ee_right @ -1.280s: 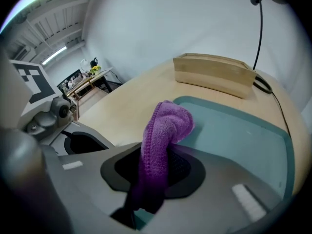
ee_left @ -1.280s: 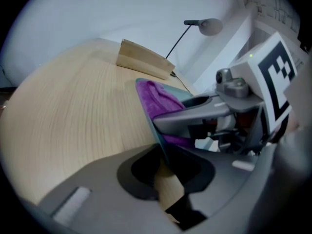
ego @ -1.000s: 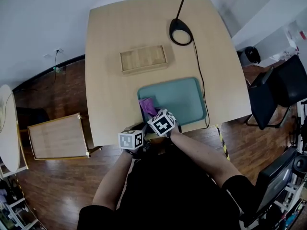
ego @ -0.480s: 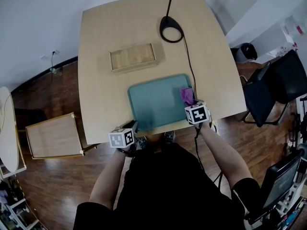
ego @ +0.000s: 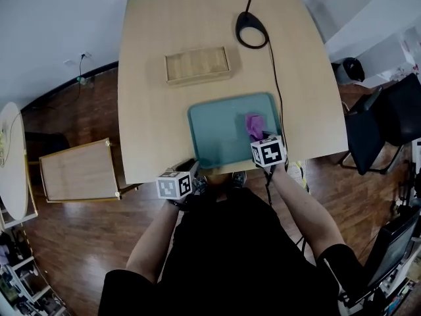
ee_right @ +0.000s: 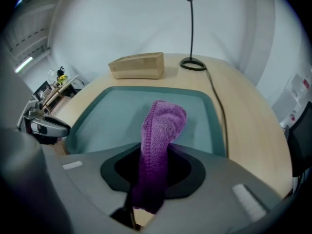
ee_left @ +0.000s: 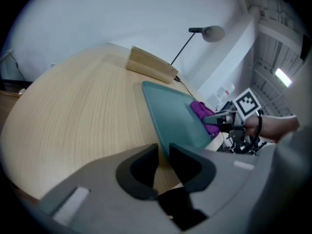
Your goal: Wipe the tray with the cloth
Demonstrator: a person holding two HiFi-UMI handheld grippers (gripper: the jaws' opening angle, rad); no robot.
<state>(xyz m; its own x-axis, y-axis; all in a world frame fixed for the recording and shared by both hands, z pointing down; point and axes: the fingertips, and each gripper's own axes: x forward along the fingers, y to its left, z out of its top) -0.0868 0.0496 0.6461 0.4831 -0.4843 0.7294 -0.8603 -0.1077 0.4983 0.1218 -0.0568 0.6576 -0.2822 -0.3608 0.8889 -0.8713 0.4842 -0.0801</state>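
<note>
A teal tray (ego: 223,133) lies on the wooden table near its front edge. My right gripper (ego: 258,137) is shut on a purple knitted cloth (ego: 254,125), whose free end rests on the tray's right part. In the right gripper view the cloth (ee_right: 161,126) runs up from between the jaws onto the tray (ee_right: 112,111). My left gripper (ego: 194,168) is at the tray's near-left corner. Its jaws have just been opening, and the tray's rim (ee_left: 163,130) lies in the narrow gap between them without being pinched.
A shallow wooden box (ego: 197,64) sits beyond the tray. A black lamp base (ego: 252,29) stands at the far right, its cable (ego: 276,91) running along the tray's right side. A wooden panel (ego: 79,180) lies on the floor left; a dark chair (ego: 388,117) stands right.
My right gripper has carried the cloth from the tray's near-left part across to its right side. The left gripper has stayed at the near-left corner.
</note>
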